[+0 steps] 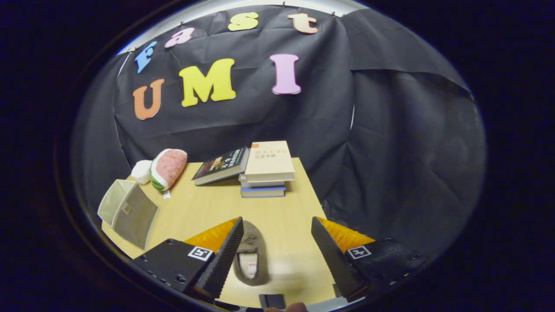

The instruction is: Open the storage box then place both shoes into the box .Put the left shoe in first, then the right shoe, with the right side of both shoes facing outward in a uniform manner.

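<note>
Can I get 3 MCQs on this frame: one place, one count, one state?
1. Where is the shoe?
A. between the fingers, by the left one
B. inside the box
C. on the books

2. How many books in the stack?
A. one
B. three
C. six

3. How do the gripper jaws stand?
A. shut on the shoe
B. open, holding nothing
C. shut on the box

Answers:
1 A, it lies on the table beside the left finger.
2 B, three lie stacked; a fourth book leans against them.
3 B, wide gap, neither finger presses the shoe; the box sits off left.
</note>
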Demonstrator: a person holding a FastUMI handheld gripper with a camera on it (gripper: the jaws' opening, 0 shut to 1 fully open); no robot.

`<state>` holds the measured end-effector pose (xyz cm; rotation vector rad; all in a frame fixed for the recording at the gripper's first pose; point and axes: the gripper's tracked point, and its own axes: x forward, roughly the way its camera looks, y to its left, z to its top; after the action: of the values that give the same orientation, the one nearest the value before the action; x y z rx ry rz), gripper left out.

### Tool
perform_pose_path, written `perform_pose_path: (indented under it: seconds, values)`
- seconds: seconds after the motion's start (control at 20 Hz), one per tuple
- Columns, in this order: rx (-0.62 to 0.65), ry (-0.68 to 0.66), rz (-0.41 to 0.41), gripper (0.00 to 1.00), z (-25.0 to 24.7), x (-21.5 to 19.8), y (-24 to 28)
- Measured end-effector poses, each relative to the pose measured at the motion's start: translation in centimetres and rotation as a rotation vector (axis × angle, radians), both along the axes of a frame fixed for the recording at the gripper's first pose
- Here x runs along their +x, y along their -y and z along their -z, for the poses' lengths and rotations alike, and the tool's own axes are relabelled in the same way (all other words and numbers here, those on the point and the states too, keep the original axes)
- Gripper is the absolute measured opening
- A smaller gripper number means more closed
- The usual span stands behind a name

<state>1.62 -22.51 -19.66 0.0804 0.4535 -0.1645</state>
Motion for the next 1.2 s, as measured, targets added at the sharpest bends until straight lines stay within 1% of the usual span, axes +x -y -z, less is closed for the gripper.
perform_pose_path:
  seconds: [0.25,0.4,0.55,0.8,0.95,1.05,1.15,1.2]
  values:
    - [-0.005,-0.15,-0.09,0.96,6.8,0.5,-0.5]
    - [-0.017,-0.269,-0.159,0.97,11.5,1.1,-2.1]
    - [-0.014,-0.326,-0.207,0.98,14.0,1.9,-2.8]
    - [0.033,-0.426,-0.249,0.96,16.9,3.1,-3.6]
    - [0.051,-0.453,-0.252,0.71,18.0,3.9,-3.7]
    - [0.093,-0.468,-0.259,0.54,18.1,3.7,-4.3]
    - [0.078,-0.487,-0.244,0.34,18.4,3.9,-3.9]
    - [0.086,-0.469,-0.218,0.34,18.1,4.3,-3.2]
